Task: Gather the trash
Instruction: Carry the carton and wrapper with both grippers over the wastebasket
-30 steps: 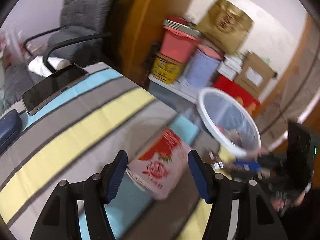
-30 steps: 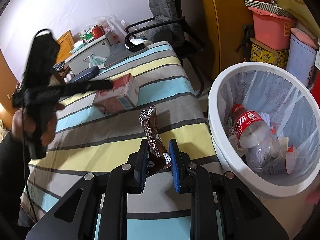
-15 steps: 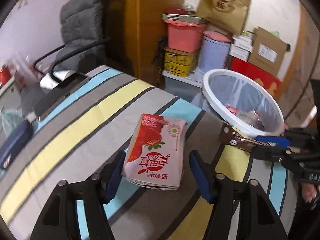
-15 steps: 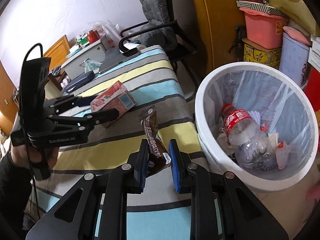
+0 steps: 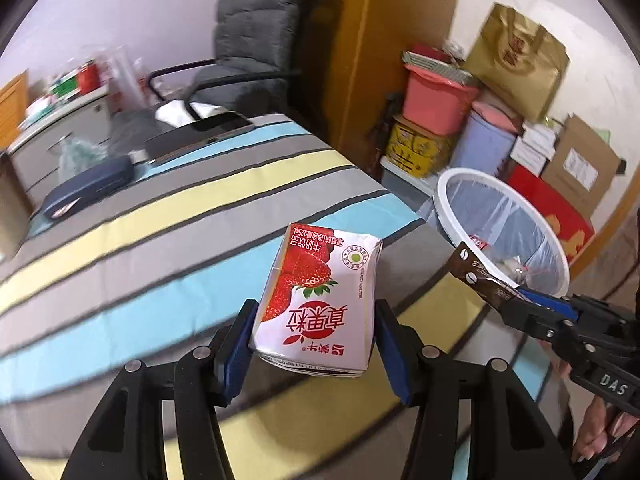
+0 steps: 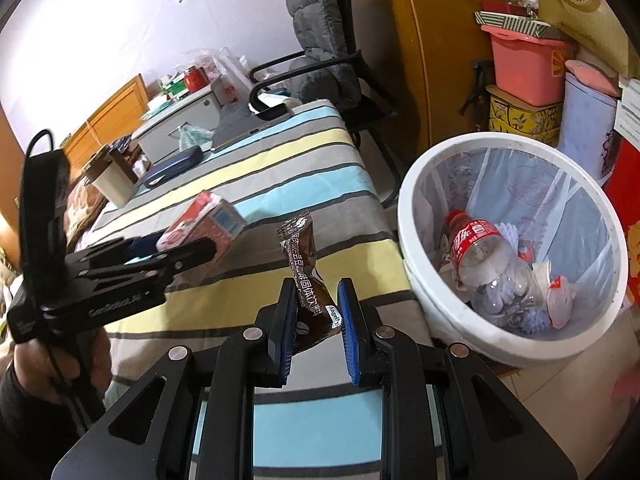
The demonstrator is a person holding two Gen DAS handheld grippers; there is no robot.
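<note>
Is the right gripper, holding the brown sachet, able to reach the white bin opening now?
Probably yes. The right gripper holds the brown sachet beside the white bin, whose open top shows nothing across it.

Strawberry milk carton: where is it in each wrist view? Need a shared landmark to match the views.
Left wrist: strawberry milk carton at lower centre, clamped by the left gripper.
Right wrist: same carton left of centre, held above the striped tablecloth.
Shared landmark: white trash bin, right of the carton in both.
</note>
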